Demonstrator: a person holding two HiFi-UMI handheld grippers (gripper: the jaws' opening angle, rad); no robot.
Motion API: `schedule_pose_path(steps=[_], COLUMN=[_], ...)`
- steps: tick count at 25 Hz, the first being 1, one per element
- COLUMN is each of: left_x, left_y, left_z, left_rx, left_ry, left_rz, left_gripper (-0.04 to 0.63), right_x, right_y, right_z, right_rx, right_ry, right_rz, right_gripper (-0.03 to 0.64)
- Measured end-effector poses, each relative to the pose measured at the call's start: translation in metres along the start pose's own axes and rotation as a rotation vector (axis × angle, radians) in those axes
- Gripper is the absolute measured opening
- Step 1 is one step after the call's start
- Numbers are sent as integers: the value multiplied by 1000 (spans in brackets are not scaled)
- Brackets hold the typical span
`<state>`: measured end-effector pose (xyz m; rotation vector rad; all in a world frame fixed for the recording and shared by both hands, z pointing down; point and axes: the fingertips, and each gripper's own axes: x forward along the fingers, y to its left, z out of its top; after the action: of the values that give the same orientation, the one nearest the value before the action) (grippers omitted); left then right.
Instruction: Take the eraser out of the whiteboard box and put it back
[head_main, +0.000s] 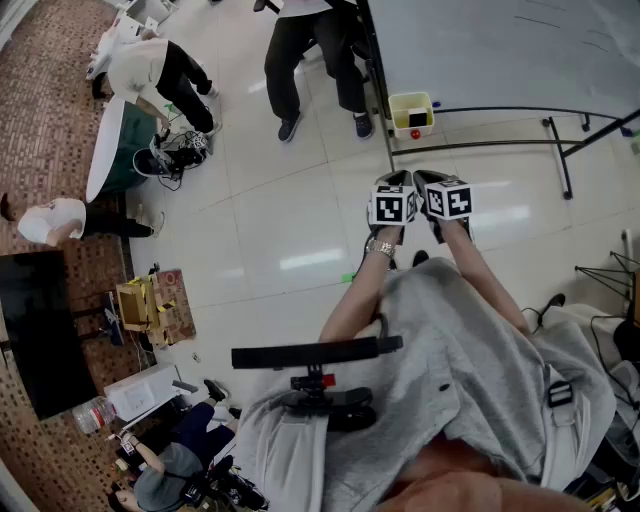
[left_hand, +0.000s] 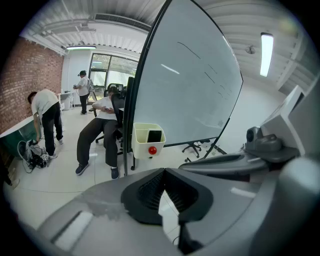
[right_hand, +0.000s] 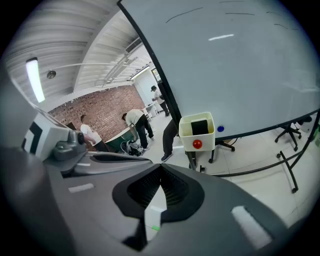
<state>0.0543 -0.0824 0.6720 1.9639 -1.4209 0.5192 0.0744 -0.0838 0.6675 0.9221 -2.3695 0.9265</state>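
Note:
A cream box (head_main: 411, 112) with a red knob hangs on the whiteboard stand; it shows also in the left gripper view (left_hand: 148, 142) and the right gripper view (right_hand: 196, 135). A black eraser (left_hand: 154, 135) stands upright inside it, dark in the box's mouth (right_hand: 200, 125). My left gripper (head_main: 393, 182) and right gripper (head_main: 428, 179) are held side by side over the floor, well short of the box and pointing toward it. The left gripper (left_hand: 164, 170) has its jaws shut with nothing in them. On the right gripper (right_hand: 161, 166) the jaws are likewise shut and empty.
The whiteboard (head_main: 500, 50) stands on a black frame with floor legs (head_main: 565, 160). A seated person (head_main: 310, 60) is just left of the box. Another person (head_main: 160, 75) bends by a table at the far left. An office chair (right_hand: 290, 132) sits behind the board.

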Motion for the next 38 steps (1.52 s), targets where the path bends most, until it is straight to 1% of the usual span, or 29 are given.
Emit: schedule_pose_path(steps=[4, 8, 11, 14, 16, 20, 23, 25, 27, 29, 32, 35, 38], left_x=[3, 1, 2, 12, 20, 37, 46, 49, 55, 64, 76, 80, 86], left_y=[-4, -1, 13, 32, 40, 68, 97, 111, 117, 117, 119, 125, 132], left_z=[0, -1, -11, 0, 15, 41, 73, 94, 106, 109, 112, 123, 136], left_rx=[-13, -19, -31, -43, -37, -6, -14, -6, 28, 56, 64, 67, 81], left_ry=[1, -17, 14, 7, -9, -6, -26, -37, -34, -23, 4, 2, -6], left_rz=[5, 38, 56, 64, 49, 20, 13, -4, -27, -50, -73, -67, -48], left_gripper=[3, 3, 3, 3, 3, 3, 3, 3, 3, 3, 3, 3, 3], right_x=[-2, -2, 7, 19, 30, 56, 66, 74, 80, 86, 89, 86, 93], right_y=[-4, -12, -13, -16, -25, -52, -68, -72, -75, -77, -85, -98, -108], right_z=[0, 10, 16, 27, 37, 63, 90, 106, 114, 115, 111, 110, 112], right_rx=[-3, -10, -18, -25, -33, -51, -42, -32, -17, -10, -17, -41, -61], right_ry=[3, -41, -57, -63, -62, -43, -55, -68, -77, -73, -50, -30, -2], right_rz=[6, -12, -19, -23, -58, -189, -261, -293, -321, -342, -364, -396, -397], right_gripper=[3, 3, 3, 3, 3, 6, 18, 29, 51, 80, 171, 217, 241])
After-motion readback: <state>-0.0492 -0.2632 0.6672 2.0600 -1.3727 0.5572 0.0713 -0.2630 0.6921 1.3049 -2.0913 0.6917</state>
